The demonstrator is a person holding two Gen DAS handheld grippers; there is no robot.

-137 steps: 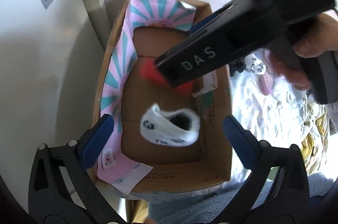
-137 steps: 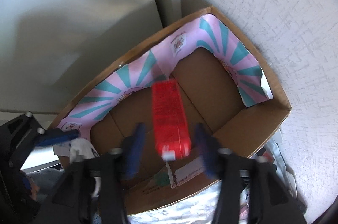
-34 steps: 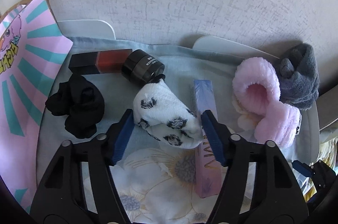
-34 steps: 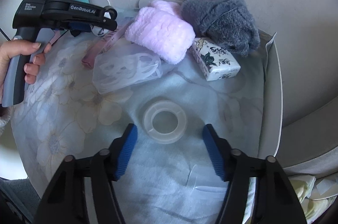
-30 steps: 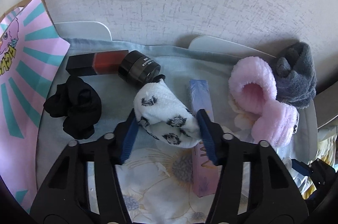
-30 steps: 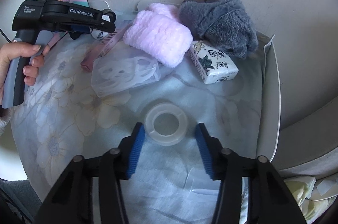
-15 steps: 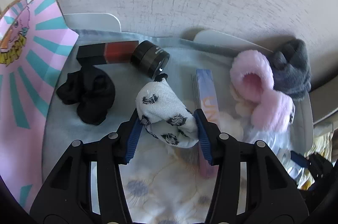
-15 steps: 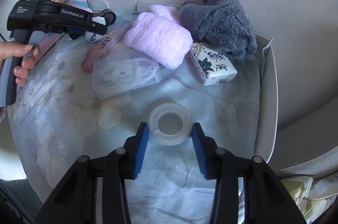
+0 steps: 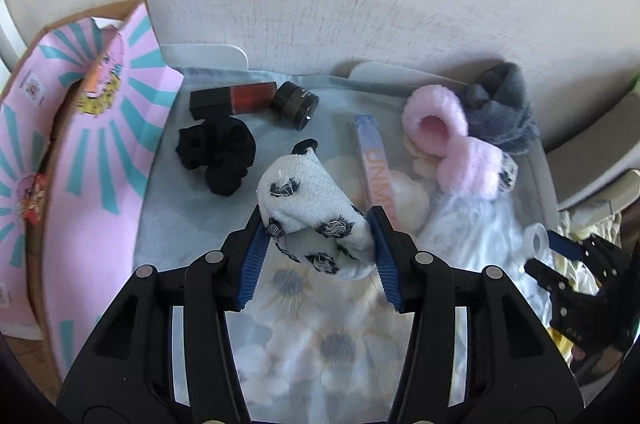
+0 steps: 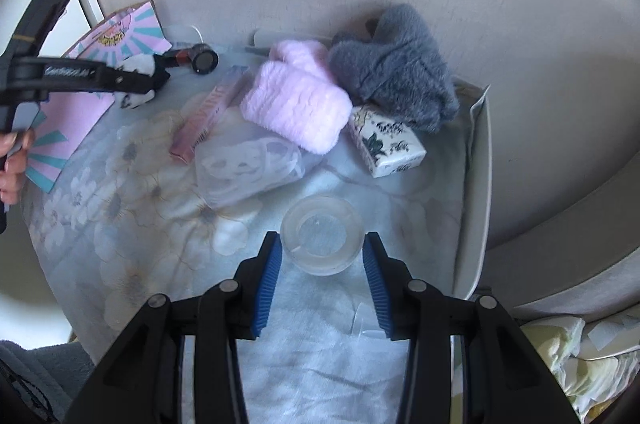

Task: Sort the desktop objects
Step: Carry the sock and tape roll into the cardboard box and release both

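Note:
My left gripper [image 9: 318,248] is shut on a white sock with black spots [image 9: 312,212] and holds it above the floral cloth. My right gripper [image 10: 322,272] is shut on a clear tape roll [image 10: 322,240], its blue pads against both sides. The cardboard box with pink and teal lining [image 9: 60,152] stands at the left. In the right wrist view the left gripper [image 10: 136,84] and the sock [image 10: 136,72] are at the far left.
On the cloth lie a black scrunchie [image 9: 218,152], a red-and-black bottle [image 9: 234,98], a black jar [image 9: 294,102], a long pink box [image 9: 376,168], pink fluffy socks [image 10: 296,104], grey fluffy socks [image 10: 396,72], a floral box [image 10: 386,140] and a clear pouch [image 10: 248,164]. A wall stands behind.
Both grippers closed: the left on the spotted sock, the right on the tape roll. The left gripper has lifted the sock and pulled back, so the box shows at the left.

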